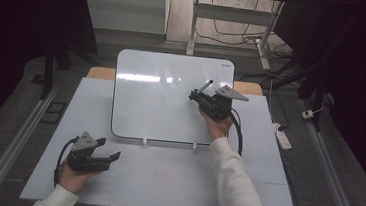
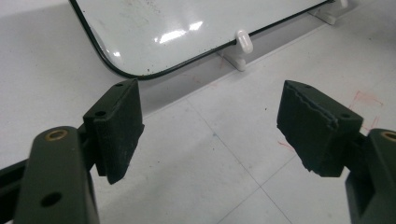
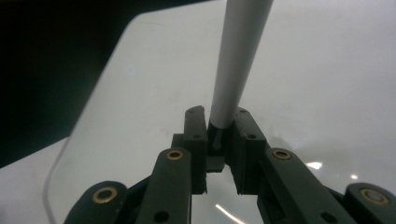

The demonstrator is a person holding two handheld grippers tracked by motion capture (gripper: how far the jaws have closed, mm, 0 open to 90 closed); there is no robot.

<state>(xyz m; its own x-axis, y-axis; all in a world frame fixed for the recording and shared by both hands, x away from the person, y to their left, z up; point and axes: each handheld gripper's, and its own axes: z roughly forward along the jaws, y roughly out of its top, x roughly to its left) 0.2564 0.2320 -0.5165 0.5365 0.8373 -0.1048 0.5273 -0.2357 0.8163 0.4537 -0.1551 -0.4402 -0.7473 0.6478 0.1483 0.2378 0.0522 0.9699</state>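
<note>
Up close, right gripper (image 3: pixel 219 140) clamping marker (image 3: pixel 238 60), whiteboard (image 1: pixel 161 96) blank

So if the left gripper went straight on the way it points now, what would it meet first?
Probably the whiteboard: the left gripper, jaws open and empty, aims over bare table at the board's near edge and its white clip foot. Depth is hard to judge.

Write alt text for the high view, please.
A person's right tool grips a white marker over a whiteboard propped on a pale table. The left tool rests open near the table's front left.
</note>
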